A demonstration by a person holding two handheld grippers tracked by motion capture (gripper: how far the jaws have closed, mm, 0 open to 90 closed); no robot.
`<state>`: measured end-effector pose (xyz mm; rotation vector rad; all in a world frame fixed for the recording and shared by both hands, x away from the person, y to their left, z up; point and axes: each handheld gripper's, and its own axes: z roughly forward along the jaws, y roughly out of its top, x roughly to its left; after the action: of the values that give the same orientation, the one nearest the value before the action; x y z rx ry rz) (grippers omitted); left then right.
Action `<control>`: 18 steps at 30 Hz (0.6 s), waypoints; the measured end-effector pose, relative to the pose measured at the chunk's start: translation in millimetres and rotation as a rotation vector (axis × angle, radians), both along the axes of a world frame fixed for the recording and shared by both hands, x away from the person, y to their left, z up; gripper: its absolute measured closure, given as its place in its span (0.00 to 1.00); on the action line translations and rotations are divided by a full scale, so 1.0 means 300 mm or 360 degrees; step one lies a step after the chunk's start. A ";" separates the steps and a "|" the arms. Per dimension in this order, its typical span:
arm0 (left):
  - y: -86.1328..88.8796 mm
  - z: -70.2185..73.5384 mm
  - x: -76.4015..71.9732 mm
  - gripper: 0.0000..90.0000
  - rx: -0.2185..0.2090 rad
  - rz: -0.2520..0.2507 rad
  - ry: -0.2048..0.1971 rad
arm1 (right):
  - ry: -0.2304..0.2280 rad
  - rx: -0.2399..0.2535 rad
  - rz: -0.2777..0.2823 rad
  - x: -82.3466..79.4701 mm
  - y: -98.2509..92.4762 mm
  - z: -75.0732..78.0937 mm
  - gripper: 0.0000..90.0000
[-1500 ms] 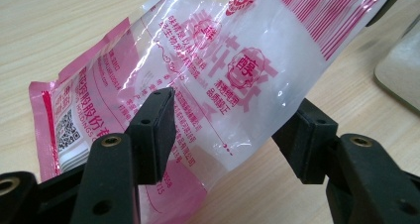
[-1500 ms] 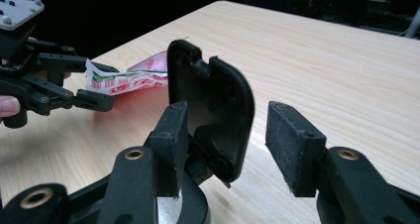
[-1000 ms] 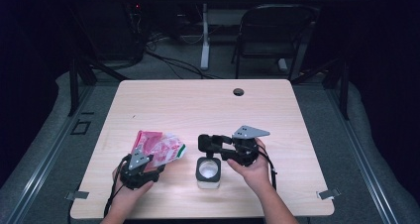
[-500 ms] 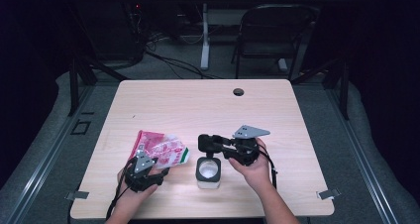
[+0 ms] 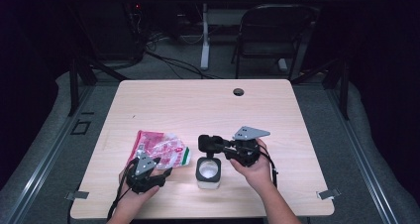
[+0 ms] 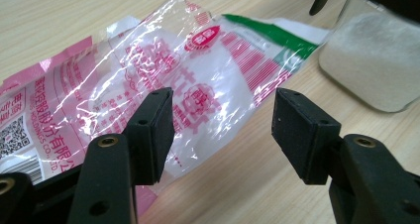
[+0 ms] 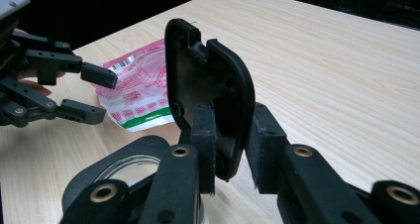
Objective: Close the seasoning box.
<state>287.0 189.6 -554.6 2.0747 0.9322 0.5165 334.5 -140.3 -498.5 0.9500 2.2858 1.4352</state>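
The right gripper (image 5: 208,143) is pinching the black flip lid (image 7: 210,92) of the jar (image 5: 208,174), which is standing near the table's (image 5: 277,115) front edge, between the two hands. Its jaws have just been closing, and now they are sitting narrow with the raised lid between them, the pads pressing on both faces. The lid is standing upright on its hinge at the jar's 12 o'clock side, and the jar mouth is lying open just below the jaws. White grains are showing through the jar's clear wall in the left gripper view.

The left gripper (image 5: 163,170) is hovering at about 9 o'clock from the jar, its jaws spread wide and gripping nothing. The bag (image 6: 163,80), pink and clear with a green stripe, is lying flat on the wood at 10 o'clock from the jar, its green end just beside the glass. The left jaws are pointing over the bag's near corner.

Compared with a second ago, the left hand is sitting a little closer to the front edge and clear of the bag; the bag, jar and right hand are resting where they were.

The jar is close to the front edge, with little wood at 6 o'clock. From 12 to 3 o'clock the tabletop is lying bare up to a small round hole (image 5: 238,91) near the far edge.
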 end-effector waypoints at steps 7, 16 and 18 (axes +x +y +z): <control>-0.004 0.012 -0.005 0.46 0.0003 -0.0017 -0.0013 | -0.0013 -0.0018 0.0003 -0.006 0.000 0.002 0.85; 0.007 0.019 -0.003 0.47 -0.0018 0.0009 -0.0020 | -0.0029 -0.0026 0.0007 -0.010 0.001 0.003 0.85; 0.011 0.021 -0.001 0.47 -0.0029 0.0014 -0.0025 | -0.0031 -0.0027 0.0006 -0.011 0.001 0.003 0.85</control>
<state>286.6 192.9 -548.2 2.0481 0.9336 0.5264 331.1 -139.8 -497.5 0.9229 2.2834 1.4181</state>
